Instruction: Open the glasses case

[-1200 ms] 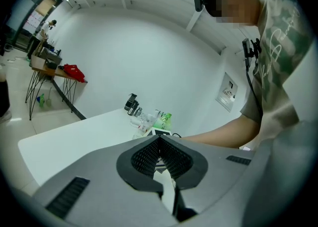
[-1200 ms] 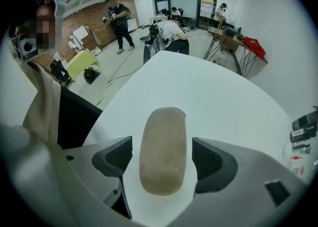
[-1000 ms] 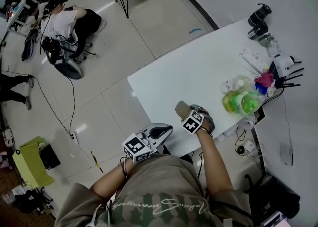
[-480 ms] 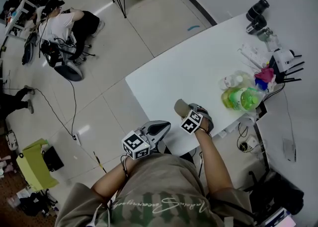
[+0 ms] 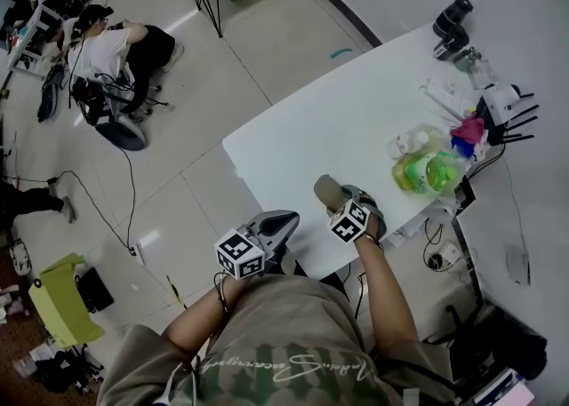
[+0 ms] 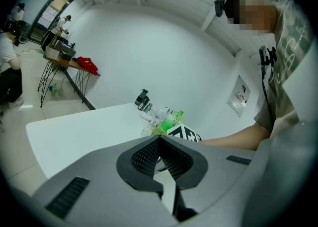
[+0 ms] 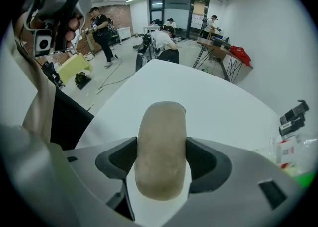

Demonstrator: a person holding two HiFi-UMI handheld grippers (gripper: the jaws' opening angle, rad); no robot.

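White table (image 5: 338,120) with tan glasses case (image 5: 327,191), glossy pale floor (image 5: 204,67)

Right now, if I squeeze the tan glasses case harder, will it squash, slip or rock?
Probably stiff: the glasses case keeps its rounded shape between the right tool, whose jaws have just been closing onto its sides. Its matte, suede-like skin should grip well. The curved shell may rock on the table.
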